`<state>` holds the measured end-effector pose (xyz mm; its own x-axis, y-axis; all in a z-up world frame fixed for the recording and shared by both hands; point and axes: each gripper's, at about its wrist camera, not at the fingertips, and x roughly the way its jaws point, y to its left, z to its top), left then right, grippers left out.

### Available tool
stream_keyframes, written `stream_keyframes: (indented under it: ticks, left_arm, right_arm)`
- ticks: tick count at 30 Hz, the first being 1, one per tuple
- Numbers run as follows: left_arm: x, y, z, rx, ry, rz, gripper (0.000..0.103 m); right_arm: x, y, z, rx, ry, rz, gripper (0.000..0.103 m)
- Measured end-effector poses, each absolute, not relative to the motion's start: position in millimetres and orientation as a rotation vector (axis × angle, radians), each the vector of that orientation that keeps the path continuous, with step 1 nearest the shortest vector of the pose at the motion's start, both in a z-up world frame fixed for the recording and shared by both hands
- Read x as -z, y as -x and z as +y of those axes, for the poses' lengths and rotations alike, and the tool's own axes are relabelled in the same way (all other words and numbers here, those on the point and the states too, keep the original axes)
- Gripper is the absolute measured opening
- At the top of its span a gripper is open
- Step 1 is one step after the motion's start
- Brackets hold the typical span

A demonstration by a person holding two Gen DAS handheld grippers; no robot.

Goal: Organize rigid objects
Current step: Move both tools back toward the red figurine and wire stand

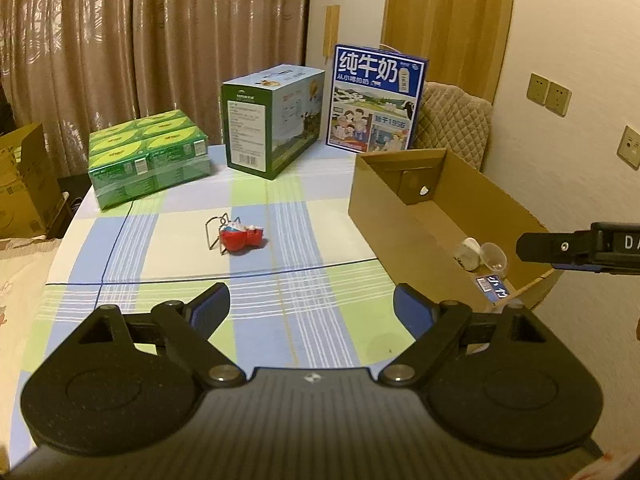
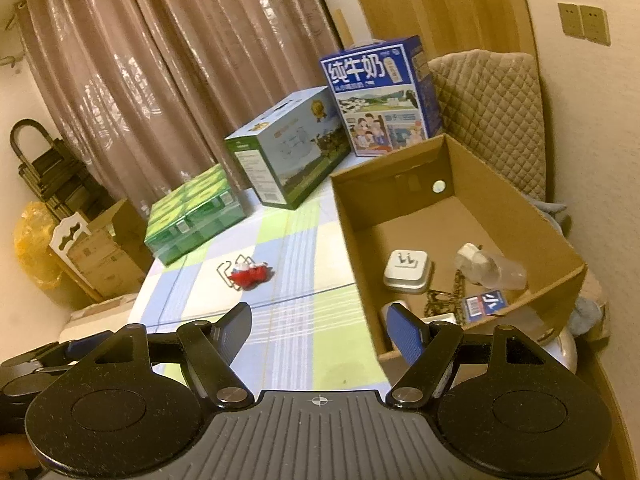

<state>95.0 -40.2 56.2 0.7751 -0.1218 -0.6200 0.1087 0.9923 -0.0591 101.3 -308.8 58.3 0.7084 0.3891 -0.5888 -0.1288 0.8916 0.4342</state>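
A small red toy (image 1: 240, 238) with a wire clip lies on the checked tablecloth (image 1: 300, 320), and it also shows in the right wrist view (image 2: 250, 274). My left gripper (image 1: 311, 294) is open and empty, well short of the toy. To the right stands an open cardboard box (image 2: 356, 208) holding a white plug adapter (image 2: 408, 270), a clear cup (image 2: 504, 274), a blue barcode card (image 2: 484, 304) and a dark chain (image 2: 440, 296). My right gripper (image 2: 318, 314) is open with nothing between its fingers, and its right finger hangs over the box's near corner.
Along the back of the table stand a green shrink-wrapped pack (image 1: 148, 156), a green-and-white carton (image 1: 272, 116) and a blue milk carton (image 1: 376, 96). A quilted chair back (image 1: 452, 120) is behind the box. The table's rounded edge runs along the left.
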Motion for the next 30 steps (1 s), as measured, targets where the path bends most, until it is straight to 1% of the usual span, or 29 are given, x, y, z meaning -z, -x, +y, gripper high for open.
stream_keyframes:
  ticks: [14, 19, 24, 30]
  left_arm:
    - [-43, -107, -7, 0.09, 0.034, 0.686, 0.086]
    - [-31, -122, 14, 0.078, 0.031, 0.688, 0.086]
    - [-12, -145, 45, 0.039, 0.051, 0.704, 0.086]
    - [20, -181, 71, 0.017, 0.042, 0.725, 0.086]
  right_arm:
    - [-57, -124, -260, -0.369, -0.326, 0.729, 0.072]
    - [-53, -135, -232, -0.409, -0.261, 0.682, 0.072]
    - [-36, -157, -203, -0.447, -0.213, 0.682, 0.072]
    - [2, -196, -175, -0.447, -0.164, 0.723, 0.072]
